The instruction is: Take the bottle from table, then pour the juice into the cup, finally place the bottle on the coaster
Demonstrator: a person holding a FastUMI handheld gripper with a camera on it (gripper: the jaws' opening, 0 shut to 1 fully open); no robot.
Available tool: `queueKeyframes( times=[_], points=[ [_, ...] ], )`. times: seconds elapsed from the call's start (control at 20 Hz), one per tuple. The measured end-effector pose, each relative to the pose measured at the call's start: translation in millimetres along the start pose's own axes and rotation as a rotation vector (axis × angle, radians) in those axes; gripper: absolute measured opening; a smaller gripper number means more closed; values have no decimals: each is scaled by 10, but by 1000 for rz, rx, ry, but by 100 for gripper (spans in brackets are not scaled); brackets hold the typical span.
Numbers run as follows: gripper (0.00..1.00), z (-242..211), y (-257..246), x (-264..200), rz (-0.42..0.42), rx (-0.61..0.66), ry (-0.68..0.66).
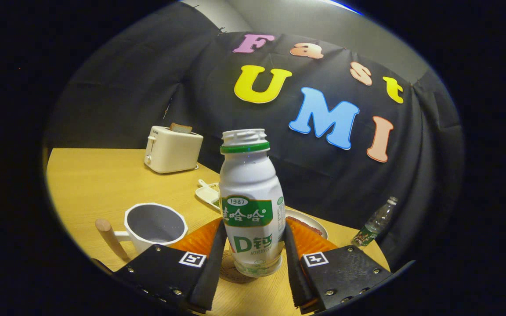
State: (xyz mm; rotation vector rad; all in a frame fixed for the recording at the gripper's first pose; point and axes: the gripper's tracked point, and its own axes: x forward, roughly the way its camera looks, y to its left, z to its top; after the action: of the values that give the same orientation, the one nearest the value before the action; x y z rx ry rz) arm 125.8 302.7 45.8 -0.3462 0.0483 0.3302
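White plastic bottle with green label [251, 206] is clamped upright between the gripper [251, 245] fingers, over a round brown coaster [231, 268]. White wooden-handled cup [154, 226] sits just left; cream toaster [172, 149] beyond.

glossy plastic bottle [251, 206], wood-grain table [99, 184]
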Motion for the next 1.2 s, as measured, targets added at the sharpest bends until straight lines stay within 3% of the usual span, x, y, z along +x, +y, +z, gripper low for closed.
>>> queueKeyframes(
  times=[0.35, 1.2],
  points=[
    [65, -33, 237, 175, 102, 234, 6],
    [65, -265, 80, 278, 68, 332, 49]
  ],
)
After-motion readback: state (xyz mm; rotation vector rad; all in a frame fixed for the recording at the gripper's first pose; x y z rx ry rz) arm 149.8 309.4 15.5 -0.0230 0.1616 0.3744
